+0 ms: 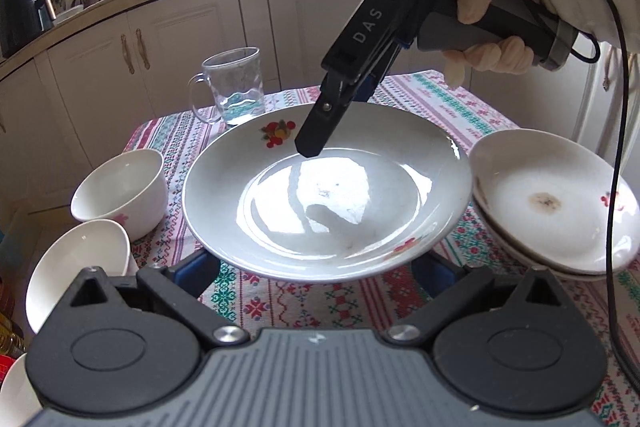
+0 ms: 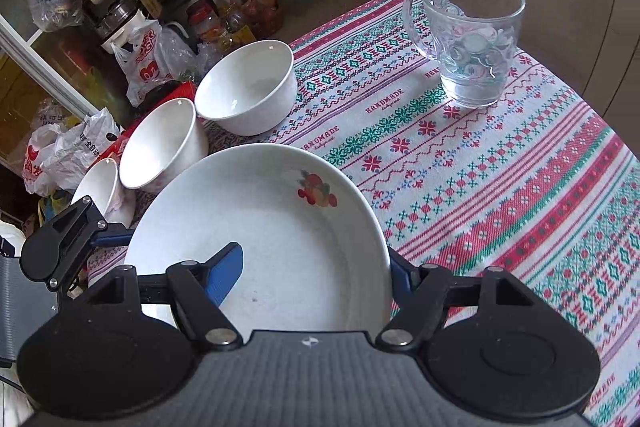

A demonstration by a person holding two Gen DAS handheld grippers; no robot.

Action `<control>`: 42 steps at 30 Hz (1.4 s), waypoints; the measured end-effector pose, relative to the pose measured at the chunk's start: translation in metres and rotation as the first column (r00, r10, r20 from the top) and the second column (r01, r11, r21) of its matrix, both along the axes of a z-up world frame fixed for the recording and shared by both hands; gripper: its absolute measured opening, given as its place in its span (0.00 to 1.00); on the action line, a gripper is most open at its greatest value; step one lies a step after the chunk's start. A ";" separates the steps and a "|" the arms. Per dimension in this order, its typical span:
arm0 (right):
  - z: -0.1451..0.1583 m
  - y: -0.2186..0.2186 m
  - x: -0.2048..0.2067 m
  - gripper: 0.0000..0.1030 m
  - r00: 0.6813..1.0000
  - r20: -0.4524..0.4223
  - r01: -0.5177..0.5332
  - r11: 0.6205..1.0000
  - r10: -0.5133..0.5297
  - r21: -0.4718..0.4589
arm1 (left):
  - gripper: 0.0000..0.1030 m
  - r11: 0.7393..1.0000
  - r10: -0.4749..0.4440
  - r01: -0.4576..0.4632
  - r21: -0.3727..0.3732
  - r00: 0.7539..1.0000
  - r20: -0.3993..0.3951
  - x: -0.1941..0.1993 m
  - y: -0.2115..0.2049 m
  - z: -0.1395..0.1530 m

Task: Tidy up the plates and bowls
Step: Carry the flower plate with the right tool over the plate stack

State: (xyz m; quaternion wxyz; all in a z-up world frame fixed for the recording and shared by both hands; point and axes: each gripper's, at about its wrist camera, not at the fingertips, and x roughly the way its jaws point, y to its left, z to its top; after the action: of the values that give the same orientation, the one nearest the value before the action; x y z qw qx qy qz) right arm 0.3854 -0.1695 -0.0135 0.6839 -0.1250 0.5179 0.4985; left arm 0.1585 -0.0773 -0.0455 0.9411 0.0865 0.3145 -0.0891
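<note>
Three white ceramic bowls (image 2: 248, 87) along the worktop's (image 2: 500, 187) edge; one flower-printed white plate (image 2: 280, 227) raised, pinched by right claw (image 2: 316, 271) and left claw (image 1: 316, 267). Two stacked plates (image 1: 556, 203) alongside; one glass mug (image 2: 472, 39) beyond.

A glass mug (image 2: 472, 39) stood upright on the far side of the patterned tablecloth (image 2: 500, 187). Plastic bags (image 2: 144, 63) and jars were piled on the floor left of it, cream cabinets (image 1: 168, 39) behind.
</note>
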 end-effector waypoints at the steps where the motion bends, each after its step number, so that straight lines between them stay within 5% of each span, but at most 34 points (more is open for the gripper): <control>1: 0.002 -0.002 -0.003 0.77 1.000 0.004 0.006 1.000 -0.006 0.002 | 0.98 1.000 -0.008 0.008 0.000 1.000 0.002 -0.002 -0.001 0.002; 20: 0.032 -0.070 -0.071 0.77 0.986 0.075 0.145 0.989 -0.146 0.019 | 0.98 0.984 -0.177 0.178 -0.013 0.984 0.030 -0.042 -0.032 0.019; 42: 0.015 -0.160 -0.124 0.77 0.941 0.082 0.327 0.945 -0.327 0.023 | 0.98 0.938 -0.348 0.348 -0.011 0.938 -0.013 -0.053 -0.078 0.011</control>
State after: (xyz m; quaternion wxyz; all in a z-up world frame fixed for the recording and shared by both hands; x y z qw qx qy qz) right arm 0.2614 -0.3294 0.0019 0.7789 -0.0552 0.4999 0.3747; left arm 0.1058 -0.1553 -0.0347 0.9087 0.1361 0.3006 -0.2558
